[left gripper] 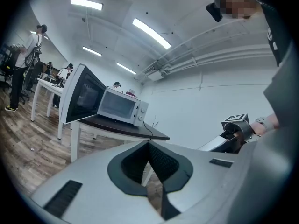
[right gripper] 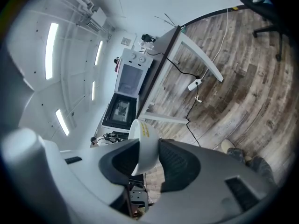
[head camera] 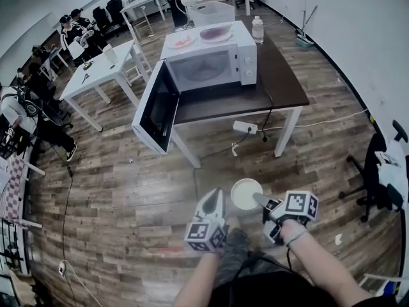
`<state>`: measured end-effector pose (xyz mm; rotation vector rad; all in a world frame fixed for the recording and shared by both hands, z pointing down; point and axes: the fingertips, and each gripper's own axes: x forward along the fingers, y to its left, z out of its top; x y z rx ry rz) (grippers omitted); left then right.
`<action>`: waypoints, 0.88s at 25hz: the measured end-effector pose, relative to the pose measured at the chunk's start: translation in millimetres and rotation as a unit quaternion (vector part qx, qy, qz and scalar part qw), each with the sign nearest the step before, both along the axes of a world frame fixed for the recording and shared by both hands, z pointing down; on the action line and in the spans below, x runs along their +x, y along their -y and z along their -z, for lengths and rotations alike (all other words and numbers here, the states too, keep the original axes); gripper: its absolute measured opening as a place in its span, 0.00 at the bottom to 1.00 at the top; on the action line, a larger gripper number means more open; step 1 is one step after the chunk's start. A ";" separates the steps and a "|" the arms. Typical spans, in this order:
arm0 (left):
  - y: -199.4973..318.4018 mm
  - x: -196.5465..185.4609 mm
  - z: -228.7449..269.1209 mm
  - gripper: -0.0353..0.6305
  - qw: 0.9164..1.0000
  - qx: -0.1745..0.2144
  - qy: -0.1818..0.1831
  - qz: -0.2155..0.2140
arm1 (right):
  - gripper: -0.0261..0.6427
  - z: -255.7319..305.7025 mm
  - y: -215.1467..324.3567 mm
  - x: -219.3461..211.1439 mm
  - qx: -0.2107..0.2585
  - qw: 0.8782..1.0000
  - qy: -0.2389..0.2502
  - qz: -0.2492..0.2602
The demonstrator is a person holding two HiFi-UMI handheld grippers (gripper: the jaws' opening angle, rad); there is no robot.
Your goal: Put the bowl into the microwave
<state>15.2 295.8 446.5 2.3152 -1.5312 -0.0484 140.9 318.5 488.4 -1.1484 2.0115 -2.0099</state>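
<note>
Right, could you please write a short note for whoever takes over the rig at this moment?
Left gripper: fingers together, empty.
Right gripper: shut on the rim of the round white bowl, held over the wooden floor, short of the table.
White microwave oven: on the dark brown table, its door wide open.
Done: bowl in hand, door open.
Left: carry the bowl to the microwave, set it inside, release.
</note>
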 end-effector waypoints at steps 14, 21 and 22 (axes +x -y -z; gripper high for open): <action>87.2 -21.3 0.9 0.05 1.000 -0.001 -0.005 -0.004 | 0.23 1.3 81.5 -23.4 -0.006 1.000 0.000 -0.001; 127.6 -35.8 -2.1 0.05 1.000 -0.003 -0.008 -0.007 | 0.23 2.7 123.2 -39.9 -0.003 1.000 0.000 -0.003; 133.2 -37.0 -3.0 0.05 1.000 -0.003 -0.009 -0.008 | 0.23 2.7 128.7 -41.5 -0.003 1.000 0.000 -0.004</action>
